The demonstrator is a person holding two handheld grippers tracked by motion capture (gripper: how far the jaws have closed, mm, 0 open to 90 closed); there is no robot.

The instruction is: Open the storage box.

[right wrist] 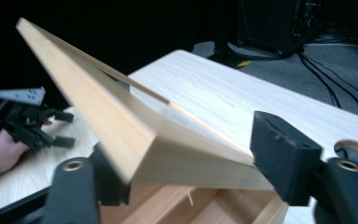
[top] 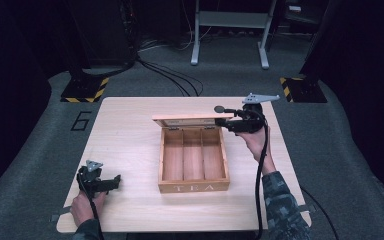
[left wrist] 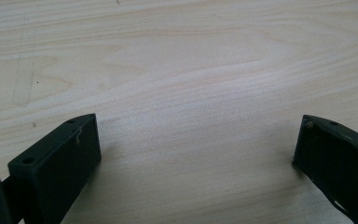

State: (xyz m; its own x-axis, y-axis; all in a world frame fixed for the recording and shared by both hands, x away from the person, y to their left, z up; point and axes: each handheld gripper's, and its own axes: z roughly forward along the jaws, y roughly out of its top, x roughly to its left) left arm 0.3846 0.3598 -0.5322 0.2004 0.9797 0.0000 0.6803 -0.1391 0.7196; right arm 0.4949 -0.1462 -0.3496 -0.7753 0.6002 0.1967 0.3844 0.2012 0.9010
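A wooden box marked TEA (top: 194, 187) stands mid-table with three bare compartments. Its lid (top: 187, 120) is swung up on the far side and leans back. My right gripper (top: 219, 115) reaches the lid's right end from the right. In the right gripper view the lid's (right wrist: 98, 98) corner lies between the parted jaws of the right gripper (right wrist: 186, 149); the near pad (right wrist: 107, 182) lies against it, and the far pad (right wrist: 279, 158) stands just off its edge. My left gripper (top: 116, 181) rests at the table's front left, and in its own view the left gripper (left wrist: 196, 135) is open over bare wood.
The pale wooden table (top: 125, 140) has free room left and right of the box. A round hole (right wrist: 354, 149) sits in the tabletop near the right gripper. Cables (top: 170, 75), a metal stand (top: 230, 30) and hazard-taped bases (top: 85, 90) lie on the floor behind.
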